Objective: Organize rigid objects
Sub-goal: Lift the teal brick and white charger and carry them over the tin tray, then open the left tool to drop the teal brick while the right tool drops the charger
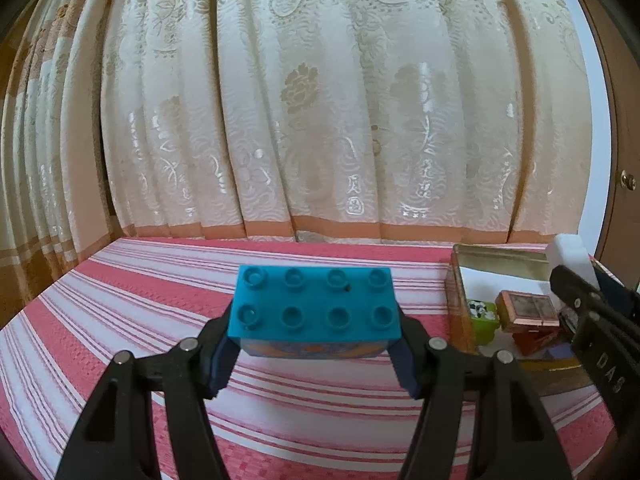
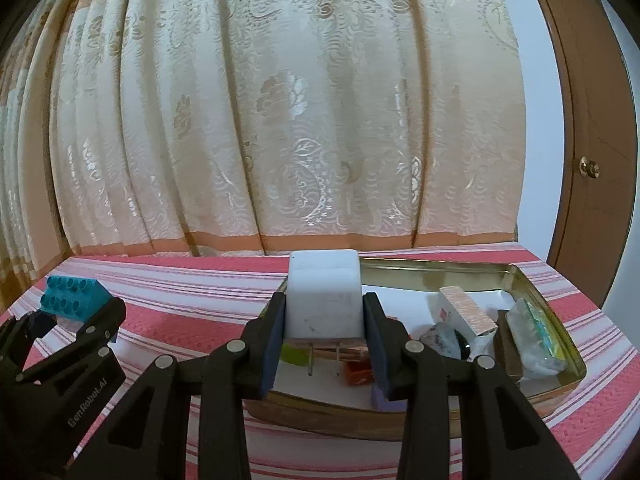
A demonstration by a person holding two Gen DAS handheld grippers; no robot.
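You have two grippers, and each one holds one thing. Your left gripper (image 1: 316, 354) is closed about halfway on one blue toy brick (image 1: 314, 306), with a pad pressed on each end. The brick has eight round bumps on top (two rows of four) and it is up in the air above the striped pink and white cloth (image 1: 120, 320). Your right gripper (image 2: 324, 344) is closed tighter on one white plug block (image 2: 325, 294), which has two metal pins sticking down. That block hangs just over the near left part of the one gold tin tray (image 2: 568, 344). The tray sits on the cloth, off to the right of the brick. Inside the tray you can see one green block (image 1: 484, 314), one copper-colored box (image 1: 528, 308), one orange piece (image 2: 358, 372), one white and copper box (image 2: 464, 308), and one shiny clear packet (image 2: 536, 336). A few more small things lie in there, too jumbled to count.
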